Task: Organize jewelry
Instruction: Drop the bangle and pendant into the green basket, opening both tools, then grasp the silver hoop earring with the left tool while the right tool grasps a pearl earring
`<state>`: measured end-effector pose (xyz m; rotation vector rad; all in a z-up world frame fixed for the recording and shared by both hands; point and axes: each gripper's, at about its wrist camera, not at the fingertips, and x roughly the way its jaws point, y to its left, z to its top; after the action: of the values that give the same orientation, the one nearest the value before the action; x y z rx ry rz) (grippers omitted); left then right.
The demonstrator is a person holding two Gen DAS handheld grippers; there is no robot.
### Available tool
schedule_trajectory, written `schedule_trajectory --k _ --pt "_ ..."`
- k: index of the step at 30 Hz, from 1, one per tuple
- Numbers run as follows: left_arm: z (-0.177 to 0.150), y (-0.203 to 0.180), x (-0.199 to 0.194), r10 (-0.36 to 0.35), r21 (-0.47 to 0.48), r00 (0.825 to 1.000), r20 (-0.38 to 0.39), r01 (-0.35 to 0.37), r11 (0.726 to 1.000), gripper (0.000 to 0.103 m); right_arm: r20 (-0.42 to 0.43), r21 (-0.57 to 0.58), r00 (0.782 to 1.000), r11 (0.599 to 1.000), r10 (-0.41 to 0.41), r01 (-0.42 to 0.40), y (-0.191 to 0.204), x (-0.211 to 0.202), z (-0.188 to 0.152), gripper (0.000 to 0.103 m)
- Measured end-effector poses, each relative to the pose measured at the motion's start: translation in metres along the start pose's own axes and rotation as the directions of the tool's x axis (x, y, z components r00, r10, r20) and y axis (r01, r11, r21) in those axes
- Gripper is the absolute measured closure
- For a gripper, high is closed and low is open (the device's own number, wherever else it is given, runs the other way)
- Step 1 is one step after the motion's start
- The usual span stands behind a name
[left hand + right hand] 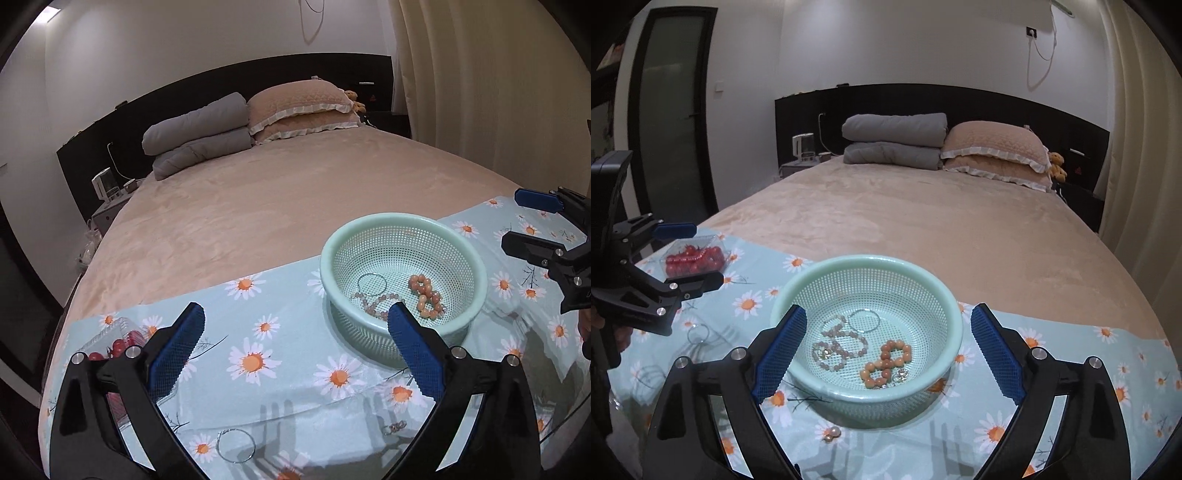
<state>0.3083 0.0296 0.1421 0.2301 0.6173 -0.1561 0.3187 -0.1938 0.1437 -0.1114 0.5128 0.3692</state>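
A mint green mesh basket stands on a daisy-print cloth and holds an orange bead bracelet, a pale pink bead bracelet and a silver bangle. A silver hoop lies on the cloth in front of my left gripper. A small pearl piece lies in front of the basket. My left gripper is open and empty, left of the basket. My right gripper is open and empty, hovering over the basket's near side.
A clear plastic box with red beads sits at the cloth's left end. The cloth lies across the foot of a beige bed with grey folded quilts and pillows at the headboard. Curtains hang on the right.
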Motion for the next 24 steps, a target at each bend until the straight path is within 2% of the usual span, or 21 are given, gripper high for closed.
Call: schedule_trajectory --k 7,12,19,24 --pt "-0.028 0.032 -0.037 0.053 -0.032 0.998 -0.025 -0.054 0.998 0.006 0.029 0.009 0.999 1.000 0.022 -0.023 0.020 -0.028 -0.007 0.016" --pt "-0.056 0.054 -0.046 0.071 -0.088 0.995 -0.065 -0.077 0.993 0.006 0.019 -0.005 0.999 0.999 0.043 -0.043 0.040 -0.034 -0.021 0.016" --pt "-0.102 0.066 -0.018 0.066 -0.135 0.986 -0.151 -0.087 0.987 0.006 0.021 -0.025 0.995 0.995 0.092 -0.092 0.067 -0.032 -0.062 0.016" --pt "-0.128 0.066 0.011 0.047 -0.145 0.978 -0.205 -0.078 0.986 0.006 -0.039 0.001 0.989 0.990 0.142 -0.142 0.081 -0.013 -0.093 0.016"
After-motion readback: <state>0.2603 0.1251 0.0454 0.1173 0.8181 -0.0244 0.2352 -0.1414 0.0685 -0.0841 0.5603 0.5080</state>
